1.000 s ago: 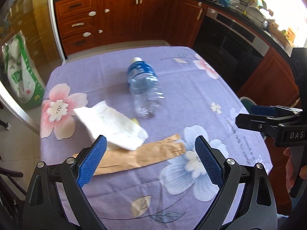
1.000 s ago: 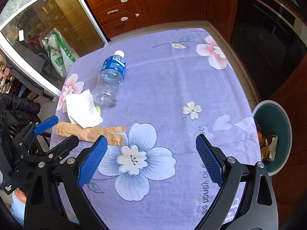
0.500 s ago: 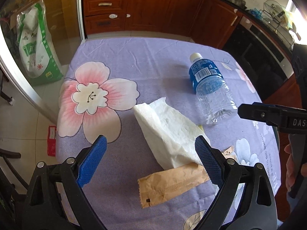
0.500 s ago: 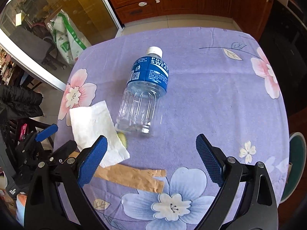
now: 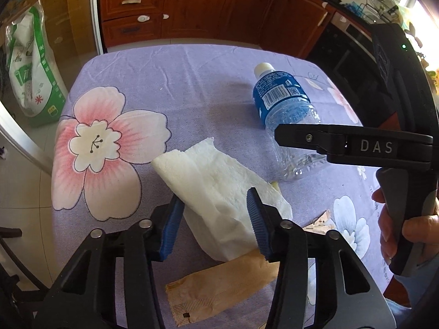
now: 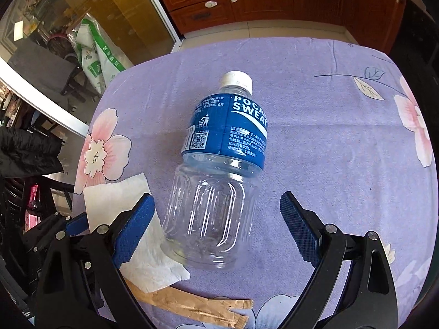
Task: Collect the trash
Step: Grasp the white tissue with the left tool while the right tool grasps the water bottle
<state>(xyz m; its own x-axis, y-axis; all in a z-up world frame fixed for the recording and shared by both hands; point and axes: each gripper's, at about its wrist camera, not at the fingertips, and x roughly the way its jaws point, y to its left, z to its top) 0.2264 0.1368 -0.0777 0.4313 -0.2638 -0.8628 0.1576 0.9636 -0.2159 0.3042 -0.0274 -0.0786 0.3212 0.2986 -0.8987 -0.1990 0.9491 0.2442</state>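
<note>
A white paper tissue (image 5: 216,181) lies on the purple flowered tablecloth (image 5: 192,87). My left gripper (image 5: 215,219) is open, its blue pads on either side of the tissue's near end. A brown paper wrapper (image 5: 219,288) lies just under it. An empty clear bottle with a blue label (image 6: 219,170) lies on its side, cap pointing away. My right gripper (image 6: 216,227) is open, its pads straddling the bottle's base. The tissue (image 6: 137,233) and the wrapper (image 6: 203,307) also show in the right wrist view. The right gripper's arm (image 5: 354,145) crosses over the bottle (image 5: 288,115) in the left wrist view.
Wooden kitchen cabinets (image 5: 192,5) stand beyond the table. A green and white bag (image 5: 30,65) sits behind a glass door at the left. A dark oven front (image 5: 345,54) is at the right. The table's left edge drops to a tiled floor (image 5: 24,192).
Both grippers have moved forward and lower. The left gripper's jaws have narrowed around the tissue. The right gripper has come up to the bottle's base.
</note>
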